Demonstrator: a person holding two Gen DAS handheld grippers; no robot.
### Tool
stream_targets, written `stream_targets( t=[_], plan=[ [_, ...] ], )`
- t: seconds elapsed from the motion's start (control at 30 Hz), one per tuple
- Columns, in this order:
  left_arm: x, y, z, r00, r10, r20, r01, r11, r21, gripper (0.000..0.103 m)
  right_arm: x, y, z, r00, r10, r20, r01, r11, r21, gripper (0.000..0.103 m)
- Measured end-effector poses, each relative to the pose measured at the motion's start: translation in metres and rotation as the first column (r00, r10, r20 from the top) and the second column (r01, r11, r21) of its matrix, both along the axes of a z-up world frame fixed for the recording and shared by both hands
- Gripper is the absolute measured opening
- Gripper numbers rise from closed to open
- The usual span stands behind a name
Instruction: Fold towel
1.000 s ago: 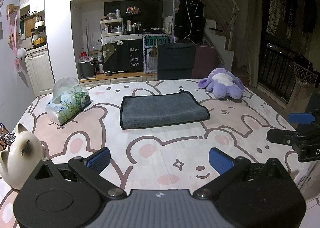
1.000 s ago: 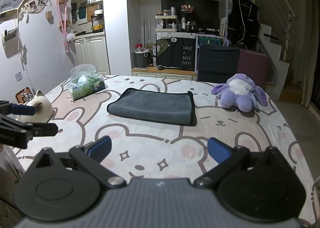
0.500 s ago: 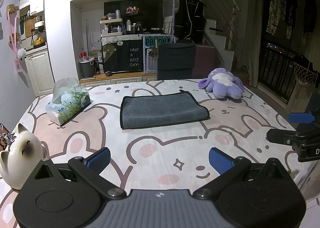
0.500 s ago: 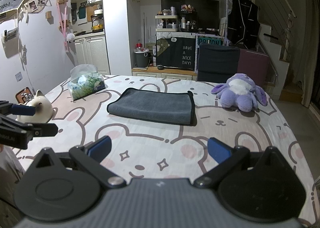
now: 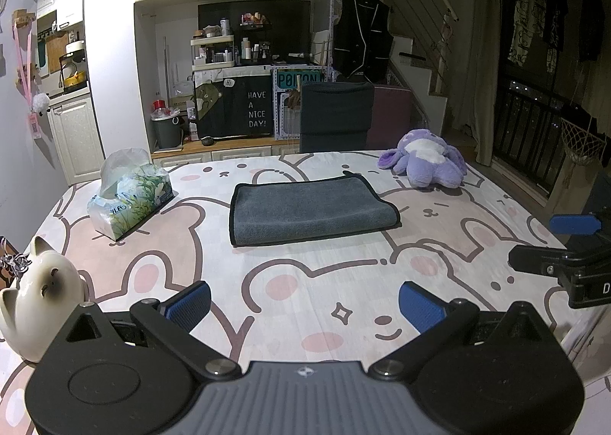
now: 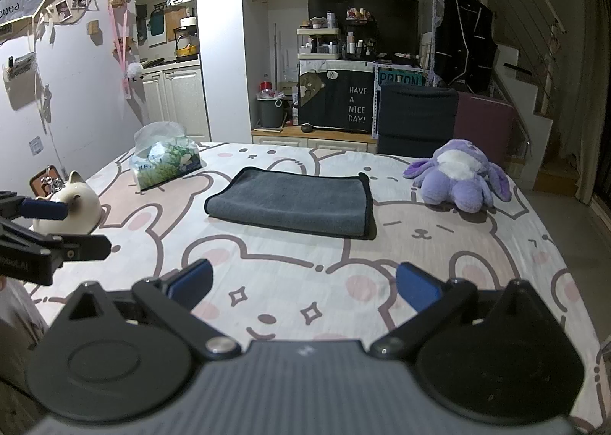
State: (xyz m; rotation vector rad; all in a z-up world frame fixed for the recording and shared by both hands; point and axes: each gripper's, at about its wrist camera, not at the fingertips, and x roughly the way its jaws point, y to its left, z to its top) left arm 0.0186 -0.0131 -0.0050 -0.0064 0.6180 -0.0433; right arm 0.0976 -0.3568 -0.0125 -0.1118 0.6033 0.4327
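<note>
A grey towel (image 5: 311, 209) with a dark border lies folded flat in the middle of the table, also seen in the right wrist view (image 6: 294, 207). My left gripper (image 5: 304, 305) is open and empty, held back near the table's front edge, well short of the towel. My right gripper (image 6: 304, 285) is open and empty too, also near the front edge. The right gripper shows at the right edge of the left wrist view (image 5: 565, 244), and the left gripper at the left edge of the right wrist view (image 6: 46, 228).
A tissue pack (image 5: 130, 198) lies at the left of the towel. A white cat figurine (image 5: 38, 293) stands at the near left. A purple plush toy (image 5: 427, 162) sits at the far right. A dark chair (image 5: 336, 116) stands behind the table (image 5: 267, 282).
</note>
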Motion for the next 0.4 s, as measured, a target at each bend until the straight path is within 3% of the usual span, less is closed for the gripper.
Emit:
stream_targets(
  t=[0.4],
  plan=[
    [-0.0008,0.0016,-0.0028,1.0,0.007,-0.004,-0.007,1.0,0.001,0.103,0.0,0.0003,-0.0005,1.0,0.001,0.0,-0.001,1.0,0.001,0.103]
  ],
)
